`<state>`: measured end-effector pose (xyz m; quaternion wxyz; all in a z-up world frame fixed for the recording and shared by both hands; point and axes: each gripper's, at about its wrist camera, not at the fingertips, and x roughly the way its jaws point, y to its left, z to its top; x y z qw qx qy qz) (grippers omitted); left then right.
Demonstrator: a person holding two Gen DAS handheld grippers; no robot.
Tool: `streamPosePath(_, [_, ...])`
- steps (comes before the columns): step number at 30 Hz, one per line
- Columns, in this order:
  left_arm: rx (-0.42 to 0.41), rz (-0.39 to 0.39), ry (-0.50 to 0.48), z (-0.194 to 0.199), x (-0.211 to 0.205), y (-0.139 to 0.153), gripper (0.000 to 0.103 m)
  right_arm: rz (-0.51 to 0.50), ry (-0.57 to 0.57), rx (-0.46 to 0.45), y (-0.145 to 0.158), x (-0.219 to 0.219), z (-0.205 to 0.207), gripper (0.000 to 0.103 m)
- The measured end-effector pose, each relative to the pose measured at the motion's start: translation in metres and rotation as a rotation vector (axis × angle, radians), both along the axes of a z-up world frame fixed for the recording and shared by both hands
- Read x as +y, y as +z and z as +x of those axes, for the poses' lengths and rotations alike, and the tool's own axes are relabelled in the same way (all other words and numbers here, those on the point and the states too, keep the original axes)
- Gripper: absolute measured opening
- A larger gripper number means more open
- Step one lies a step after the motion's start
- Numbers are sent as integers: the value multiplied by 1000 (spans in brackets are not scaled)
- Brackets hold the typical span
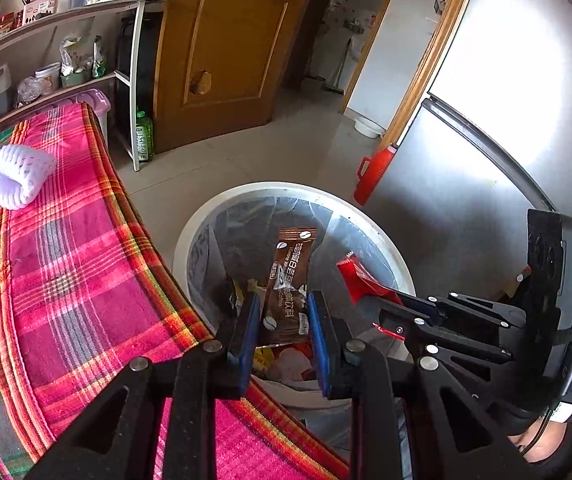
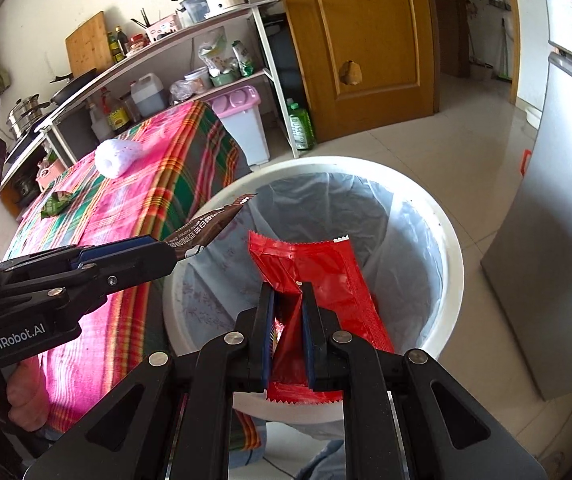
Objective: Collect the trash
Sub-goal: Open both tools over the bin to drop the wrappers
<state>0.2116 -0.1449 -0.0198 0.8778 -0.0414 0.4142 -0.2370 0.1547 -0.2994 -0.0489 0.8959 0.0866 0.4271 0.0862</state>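
My left gripper [image 1: 282, 300] is shut on a brown coffee sachet [image 1: 289, 280] and holds it over the white trash bin [image 1: 190, 236], which has a grey liner and some trash inside. My right gripper [image 2: 287, 292] is shut on a red wrapper [image 2: 325, 268], also over the bin [image 2: 451, 248]. In the right wrist view the left gripper [image 2: 166, 250] comes in from the left with the brown sachet [image 2: 210, 228]. A white foam fruit net [image 1: 18, 176] lies on the plaid tablecloth [image 1: 78, 264]. A green wrapper [image 2: 56, 204] lies on the cloth too.
The table edge runs beside the bin. A silver fridge [image 1: 485, 128] stands to the right, with a red thermos [image 1: 373, 172] at its foot. A shelf unit [image 2: 174, 60] with bottles and a kettle, a pink-lidded bin [image 2: 242, 120] and a wooden door [image 2: 365, 40] stand behind.
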Motion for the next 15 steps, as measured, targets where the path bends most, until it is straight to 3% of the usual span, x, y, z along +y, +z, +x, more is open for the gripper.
streamPosePath(8, [24, -3, 1, 5, -2, -4, 31, -20, -17, 16, -5, -2, 2, 15])
streamPosePath(15, [-8, -28, 4, -4, 7, 5, 31, -23, -9, -14, 7, 0, -5, 19])
